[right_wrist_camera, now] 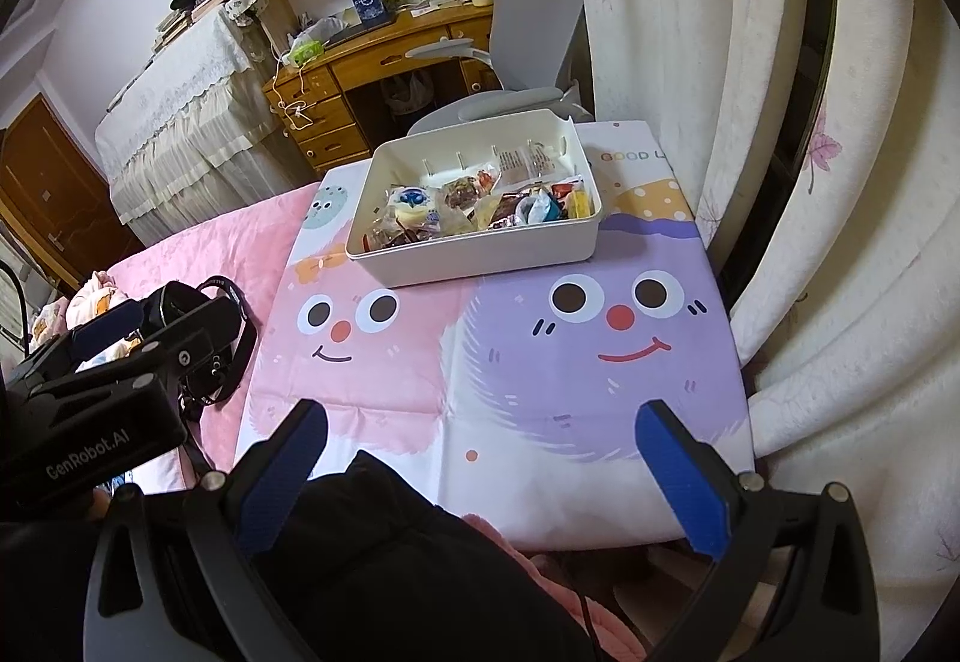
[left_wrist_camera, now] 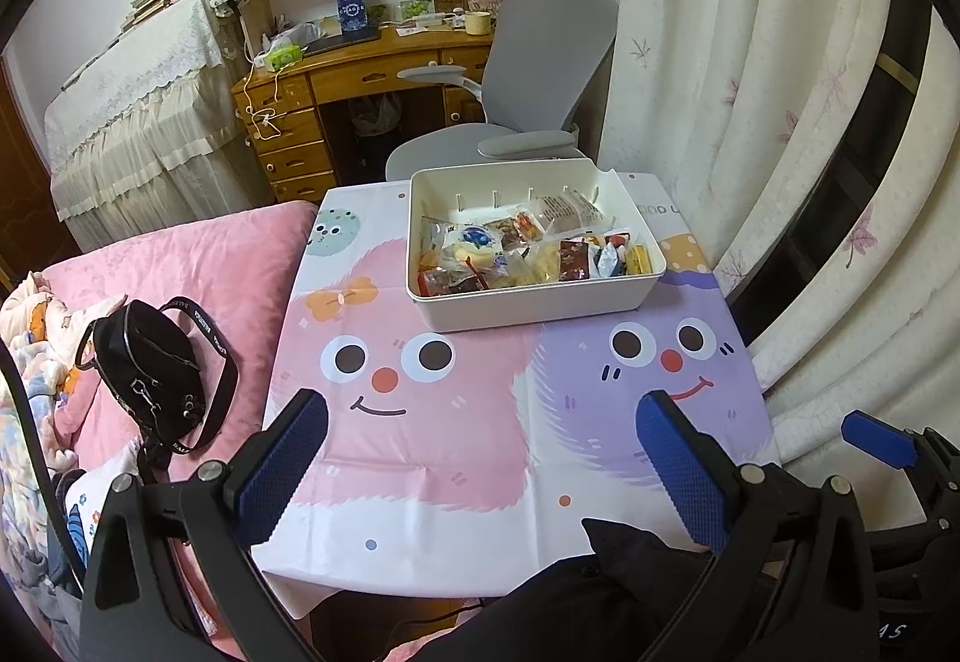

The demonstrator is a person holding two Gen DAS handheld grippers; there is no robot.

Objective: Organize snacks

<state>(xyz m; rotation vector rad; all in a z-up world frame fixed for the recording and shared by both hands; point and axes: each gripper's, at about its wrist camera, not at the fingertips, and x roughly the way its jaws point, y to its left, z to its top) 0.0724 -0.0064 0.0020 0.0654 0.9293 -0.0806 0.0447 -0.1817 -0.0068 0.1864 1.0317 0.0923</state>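
Wrapped snacks [left_wrist_camera: 528, 257] in glossy crinkled packets fill the near half of a white rectangular plastic bin [left_wrist_camera: 528, 305], smooth-walled with rounded corners and small ribs on its far inner wall. The bin stands at the far side of a small table under a slick cartoon-face tablecloth [left_wrist_camera: 420, 452], toward 12 o'clock from both grippers; bare cloth lies between bin and near edge. A pink quilted bed [left_wrist_camera: 210, 266] with a black strap bag [left_wrist_camera: 150, 368] adjoins at 9 o'clock; pleated curtains [left_wrist_camera: 750, 92] hang close at 3 o'clock. The left gripper [left_wrist_camera: 483, 473] and right gripper [right_wrist_camera: 483, 476] hover low at the near edge, textured blue pads [left_wrist_camera: 684, 473] spread wide, gripping nothing.
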